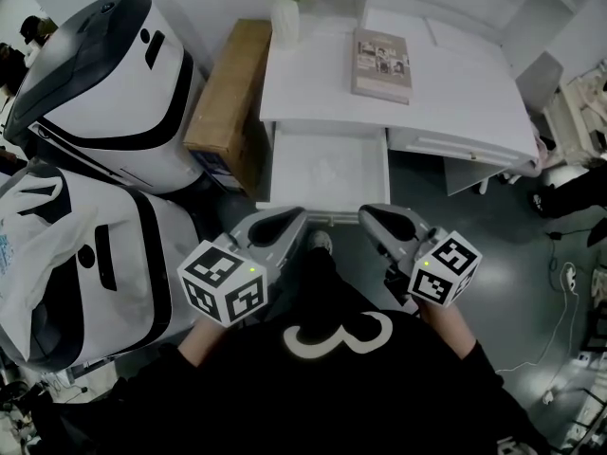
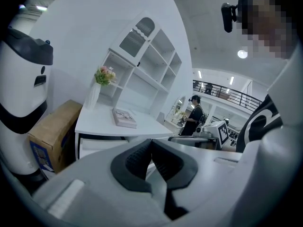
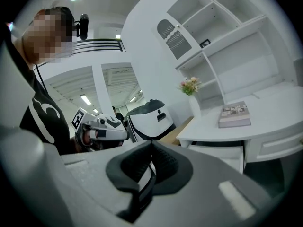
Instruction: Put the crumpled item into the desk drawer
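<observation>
The white desk (image 1: pixel 474 93) has its drawer (image 1: pixel 283 173) pulled out toward me, and a faint pale wrinkled shape (image 1: pixel 330 171) seems to lie inside it. My left gripper (image 1: pixel 285 222) and right gripper (image 1: pixel 376 218) hover side by side just in front of the drawer, close to my body. Both are shut with nothing between the pads. In the left gripper view the left gripper (image 2: pixel 151 143) points at the drawer (image 2: pixel 102 145). The right gripper (image 3: pixel 151 145) in its own view has the drawer (image 3: pixel 222 152) off to its right.
A book (image 1: pixel 382 64) and a vase of flowers (image 1: pixel 285 12) sit on the desk. A cardboard box (image 1: pixel 229 88) stands at the desk's left side. Two large white-and-black machines (image 1: pixel 104 74) (image 1: pixel 85 254) crowd the left. Grey floor lies to the right.
</observation>
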Demonstrator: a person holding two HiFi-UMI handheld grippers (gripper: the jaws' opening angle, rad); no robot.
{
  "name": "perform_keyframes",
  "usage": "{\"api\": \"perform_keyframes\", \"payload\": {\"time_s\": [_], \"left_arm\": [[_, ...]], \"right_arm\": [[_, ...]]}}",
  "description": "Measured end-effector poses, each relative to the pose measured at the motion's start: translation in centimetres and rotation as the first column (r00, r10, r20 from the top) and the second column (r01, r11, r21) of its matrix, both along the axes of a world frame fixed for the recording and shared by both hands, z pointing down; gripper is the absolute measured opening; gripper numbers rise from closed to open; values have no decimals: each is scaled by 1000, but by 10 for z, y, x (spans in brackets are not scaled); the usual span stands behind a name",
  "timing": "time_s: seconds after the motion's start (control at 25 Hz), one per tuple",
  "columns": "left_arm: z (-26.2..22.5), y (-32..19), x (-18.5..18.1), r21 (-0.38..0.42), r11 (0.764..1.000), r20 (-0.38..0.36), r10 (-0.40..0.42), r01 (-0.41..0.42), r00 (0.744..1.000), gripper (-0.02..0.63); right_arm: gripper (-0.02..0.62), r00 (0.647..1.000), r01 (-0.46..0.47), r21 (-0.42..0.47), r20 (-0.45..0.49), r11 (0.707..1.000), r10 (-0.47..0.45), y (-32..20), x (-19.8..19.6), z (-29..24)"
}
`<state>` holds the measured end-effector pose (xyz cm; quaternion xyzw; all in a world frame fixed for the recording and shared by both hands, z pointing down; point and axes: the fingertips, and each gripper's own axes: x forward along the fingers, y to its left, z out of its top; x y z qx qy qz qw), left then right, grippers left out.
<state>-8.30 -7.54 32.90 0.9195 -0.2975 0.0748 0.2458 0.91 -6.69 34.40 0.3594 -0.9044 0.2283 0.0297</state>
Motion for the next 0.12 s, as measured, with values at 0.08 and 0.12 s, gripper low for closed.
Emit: {"api": "perform_keyframes", "payload": {"time_s": [0.08,0.12], "left_arm": [[2,-1,1,0,1000,-1,-2,2,1000,11],[2,-2,1,0,1000,-1,-3,3,1000,11]], "right_arm": [[2,1000,-5,4,4,1000,5,0,1,0],[2,1000,-7,7,6,1000,7,-1,2,0]]}}
